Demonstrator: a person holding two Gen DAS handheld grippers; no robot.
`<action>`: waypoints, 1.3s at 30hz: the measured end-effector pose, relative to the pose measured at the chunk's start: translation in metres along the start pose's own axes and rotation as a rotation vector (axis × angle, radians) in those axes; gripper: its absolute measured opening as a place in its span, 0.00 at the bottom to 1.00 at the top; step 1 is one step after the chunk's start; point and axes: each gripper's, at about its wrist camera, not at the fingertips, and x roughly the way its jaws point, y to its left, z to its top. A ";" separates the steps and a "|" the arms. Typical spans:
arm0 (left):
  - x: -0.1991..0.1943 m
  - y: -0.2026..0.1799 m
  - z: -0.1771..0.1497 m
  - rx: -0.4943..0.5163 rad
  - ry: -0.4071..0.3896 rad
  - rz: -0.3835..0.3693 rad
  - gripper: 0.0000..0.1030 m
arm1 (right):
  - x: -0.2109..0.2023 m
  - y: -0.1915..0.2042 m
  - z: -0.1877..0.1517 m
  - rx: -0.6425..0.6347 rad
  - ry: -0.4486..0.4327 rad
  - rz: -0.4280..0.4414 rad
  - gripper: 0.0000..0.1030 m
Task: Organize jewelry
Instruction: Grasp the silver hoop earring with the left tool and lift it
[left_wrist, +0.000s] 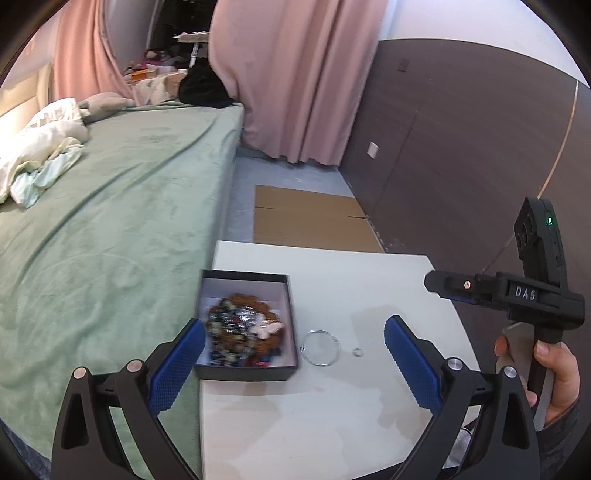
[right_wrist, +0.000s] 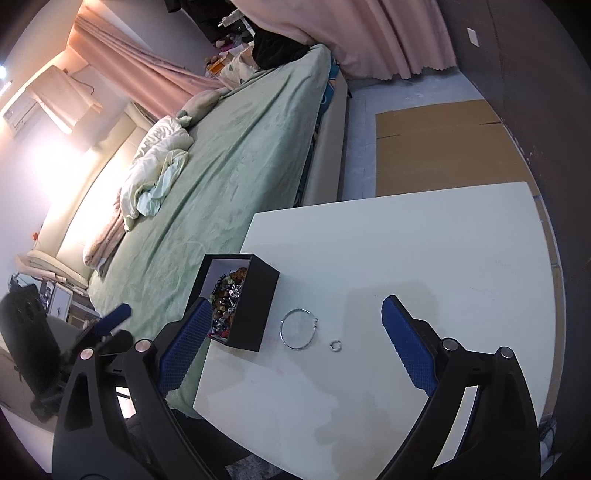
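A black open box (left_wrist: 248, 371) (right_wrist: 255, 295) sits at the left edge of the white table (left_wrist: 332, 406) (right_wrist: 424, 251), filled with a heap of mixed beaded jewelry (left_wrist: 242, 334) (right_wrist: 226, 295). Just right of the box lie a thin silver bangle (left_wrist: 320, 347) (right_wrist: 299, 328) and a small silver ring (left_wrist: 357, 352) (right_wrist: 335, 345). My left gripper (left_wrist: 293, 349) hovers above the table, open and empty, its blue pads (left_wrist: 177, 369) spanning box and bangle. My right gripper (right_wrist: 293, 336) is also open wide with nothing in it. In the left wrist view a hand holds the right gripper (left_wrist: 517, 295) at the far right.
A bed with a green blanket (left_wrist: 110, 240) (right_wrist: 229, 177) runs along the table's left side, with crumpled bedding (left_wrist: 40, 155) on it. Flattened cardboard (left_wrist: 310, 218) (right_wrist: 443, 147) lies on the floor beyond the table. Pink curtains (left_wrist: 295, 74) and a dark wall panel (left_wrist: 461, 147) stand behind.
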 end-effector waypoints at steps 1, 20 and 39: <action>0.004 -0.003 -0.001 -0.001 0.007 -0.010 0.85 | -0.003 -0.003 0.000 0.004 -0.004 -0.003 0.90; 0.090 -0.058 -0.034 0.065 0.155 -0.071 0.33 | -0.048 -0.054 -0.004 0.066 -0.036 -0.053 0.90; 0.167 -0.057 -0.047 0.047 0.222 0.029 0.20 | -0.045 -0.056 -0.004 0.060 -0.030 -0.097 0.90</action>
